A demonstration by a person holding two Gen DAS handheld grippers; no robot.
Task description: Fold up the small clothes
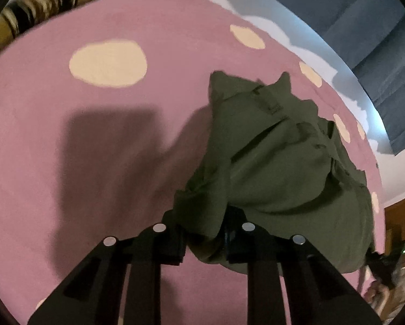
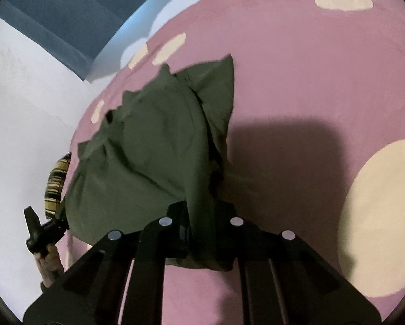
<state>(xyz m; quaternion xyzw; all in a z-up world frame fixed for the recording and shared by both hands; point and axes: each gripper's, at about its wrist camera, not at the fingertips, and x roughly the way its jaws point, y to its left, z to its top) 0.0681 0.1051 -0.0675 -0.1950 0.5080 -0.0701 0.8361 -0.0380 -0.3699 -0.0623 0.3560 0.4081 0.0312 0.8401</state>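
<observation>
Black fingers of the left tool (image 1: pixel 205 241) pinch a fold of the green garment (image 1: pixel 278 162); the right tool (image 2: pixel 202 233) is clamped on another edge, cloth bunched between its fingers. The garment lies crumpled on the pink spotted bed (image 1: pixel 67 149). Both bites look shallow, so a lift could slip an edge free or drag the cloth into a twisted heap. Bunched folds hide its shape and what kind of garment it is.
</observation>
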